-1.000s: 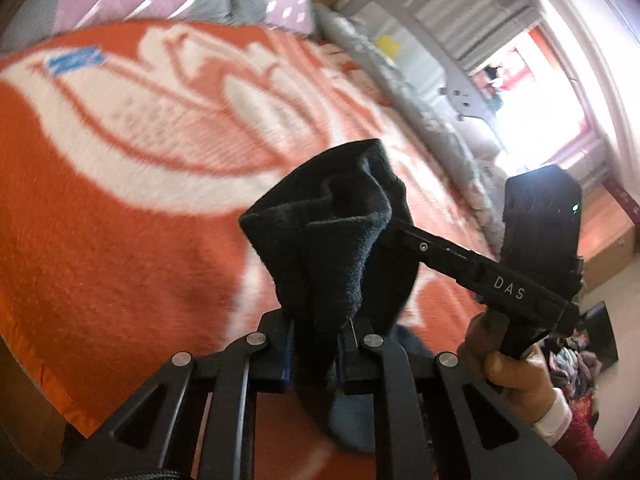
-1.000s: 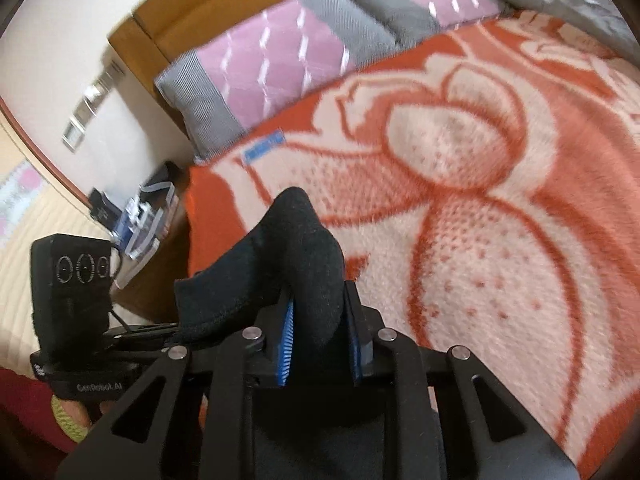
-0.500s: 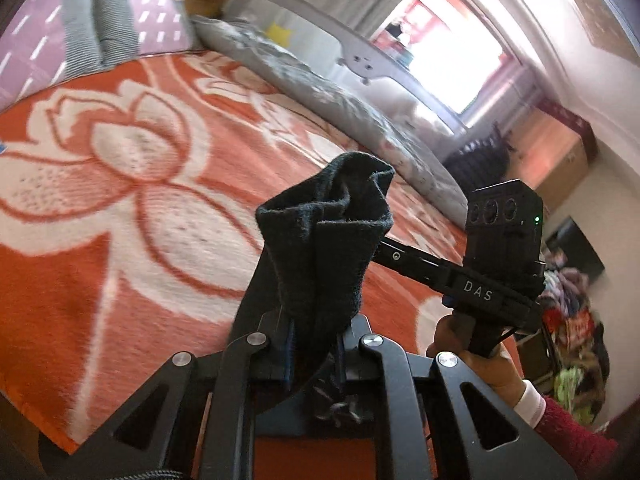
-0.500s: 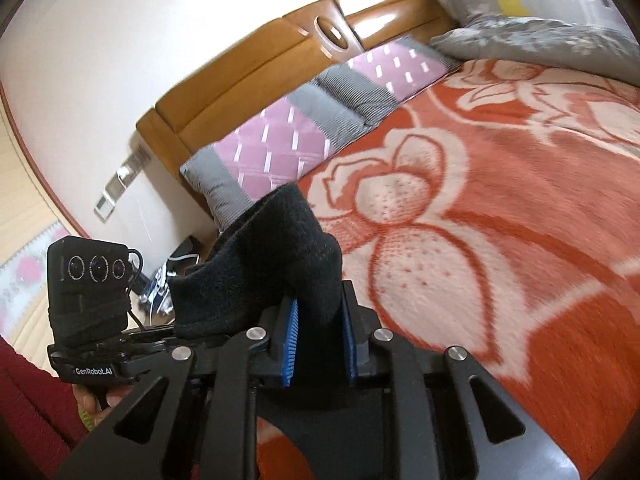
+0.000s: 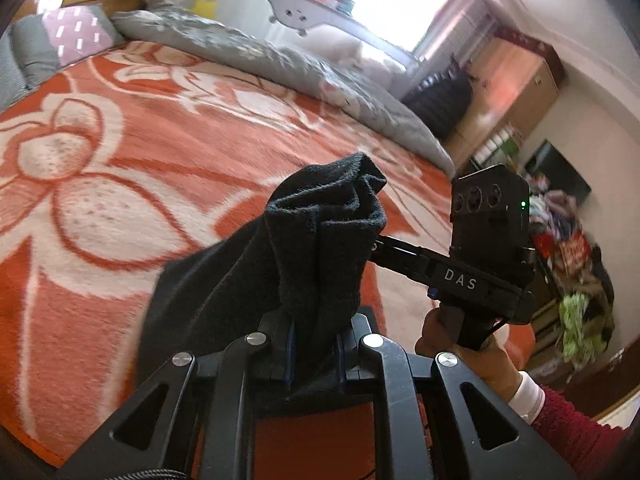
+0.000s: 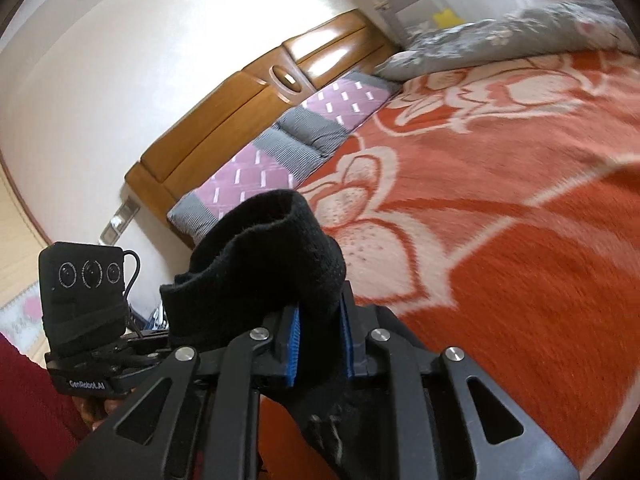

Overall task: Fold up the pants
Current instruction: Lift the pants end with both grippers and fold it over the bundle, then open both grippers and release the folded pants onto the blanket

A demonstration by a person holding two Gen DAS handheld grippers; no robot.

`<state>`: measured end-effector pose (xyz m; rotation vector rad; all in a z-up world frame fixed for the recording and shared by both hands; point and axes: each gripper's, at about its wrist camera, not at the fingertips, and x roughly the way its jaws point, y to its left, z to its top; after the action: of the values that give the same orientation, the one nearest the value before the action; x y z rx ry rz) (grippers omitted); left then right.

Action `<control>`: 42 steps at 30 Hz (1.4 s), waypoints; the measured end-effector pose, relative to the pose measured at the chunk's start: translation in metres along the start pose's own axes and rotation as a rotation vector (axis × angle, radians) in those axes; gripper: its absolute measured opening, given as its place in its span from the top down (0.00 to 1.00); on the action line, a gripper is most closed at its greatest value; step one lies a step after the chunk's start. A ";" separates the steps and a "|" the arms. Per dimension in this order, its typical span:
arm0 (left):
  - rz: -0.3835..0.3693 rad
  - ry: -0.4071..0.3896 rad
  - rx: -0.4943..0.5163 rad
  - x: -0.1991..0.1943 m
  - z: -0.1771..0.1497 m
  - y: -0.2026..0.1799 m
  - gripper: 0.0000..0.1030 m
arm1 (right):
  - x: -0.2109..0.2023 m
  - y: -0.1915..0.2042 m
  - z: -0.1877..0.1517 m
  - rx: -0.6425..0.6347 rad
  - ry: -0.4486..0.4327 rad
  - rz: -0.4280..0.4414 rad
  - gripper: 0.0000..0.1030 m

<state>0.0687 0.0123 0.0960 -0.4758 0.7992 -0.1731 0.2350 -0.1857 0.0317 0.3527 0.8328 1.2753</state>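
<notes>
The black pants [image 5: 316,248] are bunched and held up over the bed's orange floral blanket [image 5: 120,152]. My left gripper [image 5: 314,354] is shut on one part of the pants, with cloth hanging down to its left. My right gripper [image 6: 318,350] is shut on another bunched part of the pants [image 6: 260,264], between its blue pads [image 6: 293,348]. The right gripper's body [image 5: 488,240] shows to the right in the left wrist view. The left gripper's body [image 6: 84,292] shows to the left in the right wrist view. Most of the pants is hidden below the frames.
A grey quilt [image 5: 280,60] lies along the far side of the bed by a bed rail [image 5: 288,12]. Purple and grey pillows [image 6: 288,148] rest against a wooden headboard [image 6: 260,84]. A cabinet [image 5: 516,80] and a clothes pile [image 5: 572,264] stand beyond the bed's foot.
Both grippers have lifted and tilted up with the pants, so the views now take in the headboard, window and room instead of only the blanket. Both grips stay the same.
</notes>
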 end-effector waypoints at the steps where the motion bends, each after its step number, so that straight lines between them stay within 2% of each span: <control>1: -0.001 0.011 0.009 0.005 -0.003 -0.003 0.87 | -0.005 -0.006 -0.005 0.015 -0.007 -0.003 0.82; 10: 0.011 0.116 0.104 0.055 -0.031 -0.035 0.87 | -0.032 -0.047 -0.042 0.114 -0.033 -0.051 0.83; 20: 0.021 0.183 0.180 0.086 -0.053 -0.049 0.87 | -0.047 -0.070 -0.070 0.184 -0.049 -0.096 0.83; 29: 0.048 0.227 0.231 0.103 -0.070 -0.050 0.84 | -0.062 -0.069 -0.086 0.180 -0.007 -0.245 0.83; 35: 0.016 0.241 0.246 0.099 -0.070 -0.052 0.74 | -0.081 -0.065 -0.092 0.203 -0.033 -0.325 0.82; 36: 0.005 0.247 0.247 0.098 -0.072 -0.052 0.69 | -0.086 -0.065 -0.093 0.220 -0.038 -0.350 0.77; 37: -0.004 0.251 0.248 0.097 -0.073 -0.052 0.64 | -0.088 -0.064 -0.093 0.233 -0.042 -0.367 0.63; 39: -0.045 0.266 0.245 0.093 -0.076 -0.054 0.60 | -0.095 -0.063 -0.094 0.258 -0.062 -0.401 0.41; 42: -0.062 0.270 0.257 0.085 -0.080 -0.057 0.54 | -0.111 -0.061 -0.097 0.296 -0.116 -0.416 0.39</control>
<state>0.0708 -0.0930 0.0196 -0.2363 1.0105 -0.3988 0.2019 -0.3268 -0.0338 0.4567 0.9398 0.7398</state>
